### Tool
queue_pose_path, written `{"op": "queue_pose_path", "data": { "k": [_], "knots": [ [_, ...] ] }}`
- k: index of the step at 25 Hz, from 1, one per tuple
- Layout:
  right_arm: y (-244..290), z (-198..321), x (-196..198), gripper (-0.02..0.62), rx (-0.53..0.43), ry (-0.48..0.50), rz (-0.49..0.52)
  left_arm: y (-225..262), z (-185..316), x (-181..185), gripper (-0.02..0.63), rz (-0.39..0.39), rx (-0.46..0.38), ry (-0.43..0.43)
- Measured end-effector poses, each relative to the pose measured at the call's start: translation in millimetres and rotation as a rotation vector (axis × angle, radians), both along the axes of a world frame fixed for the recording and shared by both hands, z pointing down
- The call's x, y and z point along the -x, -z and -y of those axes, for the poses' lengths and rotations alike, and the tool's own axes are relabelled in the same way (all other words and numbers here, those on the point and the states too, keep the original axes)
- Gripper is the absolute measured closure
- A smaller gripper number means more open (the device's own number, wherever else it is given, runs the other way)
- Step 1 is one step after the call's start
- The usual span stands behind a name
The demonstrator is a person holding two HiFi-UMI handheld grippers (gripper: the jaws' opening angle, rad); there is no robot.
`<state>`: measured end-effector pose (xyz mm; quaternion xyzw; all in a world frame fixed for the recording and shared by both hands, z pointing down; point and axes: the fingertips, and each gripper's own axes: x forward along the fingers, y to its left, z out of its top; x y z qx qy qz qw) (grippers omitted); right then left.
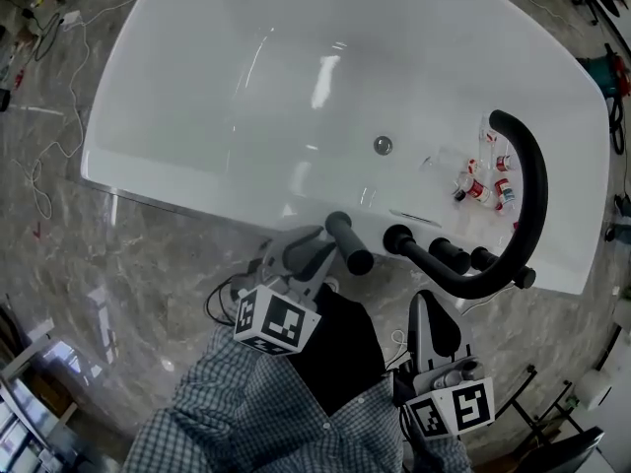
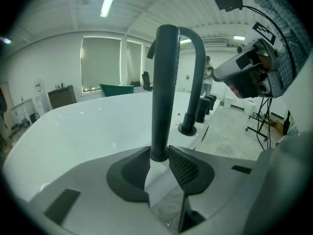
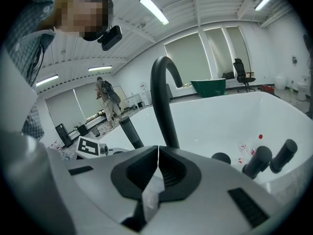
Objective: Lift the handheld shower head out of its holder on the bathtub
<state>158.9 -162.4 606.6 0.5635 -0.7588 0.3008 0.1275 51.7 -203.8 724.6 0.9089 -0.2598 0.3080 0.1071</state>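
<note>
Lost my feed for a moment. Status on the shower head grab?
Left gripper open, shower head at its tips, not lifted. Right gripper shut, empty. Spout behind it, not blocking.

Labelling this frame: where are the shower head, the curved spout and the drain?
shower head (image 2: pixel 165 82), left gripper view, mid handle
curved spout (image 1: pixel 534 190), head view, bend of arch
drain (image 1: pixel 383 146), head view, centre

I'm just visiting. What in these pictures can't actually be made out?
- Holder under the shower head: in the left gripper view, it is hidden behind the jaws of the left gripper.
- Small bottles in the bathtub: in the head view, the labels are too small to read.
- Person in the background: in the left gripper view, too small for any detail.
</note>
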Motion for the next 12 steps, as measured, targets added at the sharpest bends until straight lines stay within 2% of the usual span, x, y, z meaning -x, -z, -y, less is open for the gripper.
{"op": "queue_pose_path", "data": {
  "k": [4,8,12],
  "knots": [
    [-8,-4,-5,0.577,0.004,-0.016,0.004,-1,4,-11,0.491,-0.027,-0.008,-0.012],
    [-10,-8,-12,0.577,0.011,-0.065,0.065,-2,9,-22,0.479,-0.044,-0.030,-0.018],
    [-13,-9,-18,0.577,-0.005,-0.079,0.052,-1,18,-30,0.479,-0.051,-0.090,-0.027]
  ]
}}
